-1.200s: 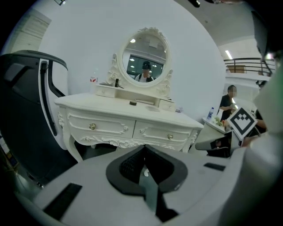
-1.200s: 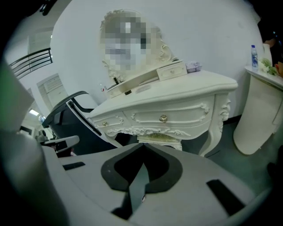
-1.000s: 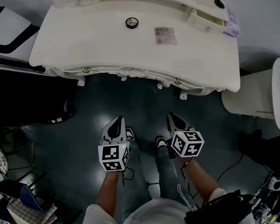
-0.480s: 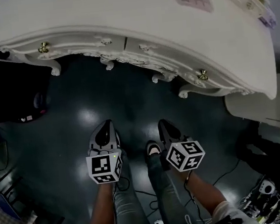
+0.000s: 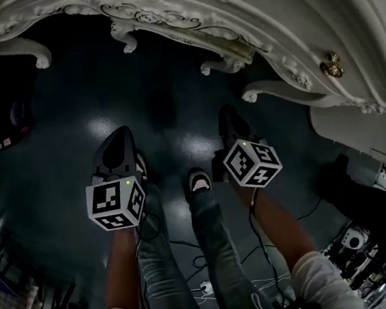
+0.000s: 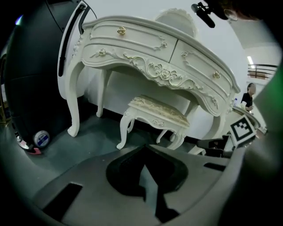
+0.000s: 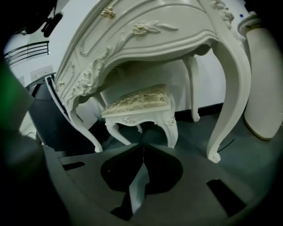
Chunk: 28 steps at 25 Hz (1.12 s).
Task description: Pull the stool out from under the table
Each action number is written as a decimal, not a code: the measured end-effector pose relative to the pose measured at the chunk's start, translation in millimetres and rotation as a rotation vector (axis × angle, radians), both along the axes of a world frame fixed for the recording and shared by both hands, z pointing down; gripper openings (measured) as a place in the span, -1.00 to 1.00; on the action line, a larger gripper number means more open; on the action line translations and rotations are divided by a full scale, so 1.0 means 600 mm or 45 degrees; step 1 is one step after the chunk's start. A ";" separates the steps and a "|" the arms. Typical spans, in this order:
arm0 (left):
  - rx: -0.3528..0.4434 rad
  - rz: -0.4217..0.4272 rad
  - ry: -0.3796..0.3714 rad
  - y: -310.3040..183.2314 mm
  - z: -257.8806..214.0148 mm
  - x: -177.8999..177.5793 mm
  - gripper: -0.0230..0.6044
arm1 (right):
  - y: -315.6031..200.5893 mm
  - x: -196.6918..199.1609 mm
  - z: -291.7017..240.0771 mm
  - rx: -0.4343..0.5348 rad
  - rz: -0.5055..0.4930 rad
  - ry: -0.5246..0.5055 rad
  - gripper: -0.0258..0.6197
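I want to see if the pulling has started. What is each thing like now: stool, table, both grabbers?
White carved table with gold knobs: standing, front drawers shut.
White carved stool with cushioned seat: upright, tucked under the table, untouched.
Left gripper: shut, empty, short of the stool.
Right gripper: shut, empty, short of the stool.

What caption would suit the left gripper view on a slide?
Shut left hand-held gripper faces a cream stool tucked under an ornate white table.
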<state>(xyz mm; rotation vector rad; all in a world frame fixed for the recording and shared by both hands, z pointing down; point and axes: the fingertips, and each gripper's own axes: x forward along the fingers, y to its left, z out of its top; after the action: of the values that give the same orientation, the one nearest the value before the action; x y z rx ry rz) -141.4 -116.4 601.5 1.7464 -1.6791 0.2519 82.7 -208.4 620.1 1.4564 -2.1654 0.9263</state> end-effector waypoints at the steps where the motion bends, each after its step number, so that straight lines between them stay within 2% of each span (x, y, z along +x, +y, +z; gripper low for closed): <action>1: -0.007 0.012 -0.003 -0.003 0.008 0.002 -0.90 | -0.022 0.011 0.009 0.015 0.035 -0.002 -0.92; 5: -0.008 0.063 -0.013 -0.022 0.024 0.004 -0.90 | -0.100 0.028 0.022 0.118 0.064 0.073 -0.89; 7: -0.001 0.072 -0.005 -0.029 0.024 0.004 -0.90 | -0.127 0.031 0.027 0.139 0.065 0.136 -0.64; 11: 0.010 0.072 -0.003 -0.040 0.026 0.003 -0.89 | -0.164 0.039 0.043 0.141 0.050 0.286 -0.39; 14: 0.011 0.059 -0.004 -0.048 0.031 -0.003 -0.90 | -0.183 0.044 0.062 0.121 0.016 0.374 -0.12; 22: -0.012 0.042 -0.026 -0.049 0.049 -0.018 -0.90 | -0.235 0.023 0.105 0.097 -0.122 0.521 -0.04; 25: -0.016 0.035 -0.029 -0.048 0.050 -0.023 -0.90 | -0.244 0.015 0.111 0.095 -0.121 0.563 0.05; 28: -0.016 0.030 -0.029 -0.050 0.052 -0.025 -0.90 | -0.248 0.019 0.122 0.085 -0.121 0.616 0.06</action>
<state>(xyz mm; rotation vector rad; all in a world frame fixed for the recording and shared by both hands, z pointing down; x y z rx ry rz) -156.3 -146.5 632.9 1.7611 -1.6702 0.2931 94.0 -357.1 693.1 1.4154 -1.8947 0.4143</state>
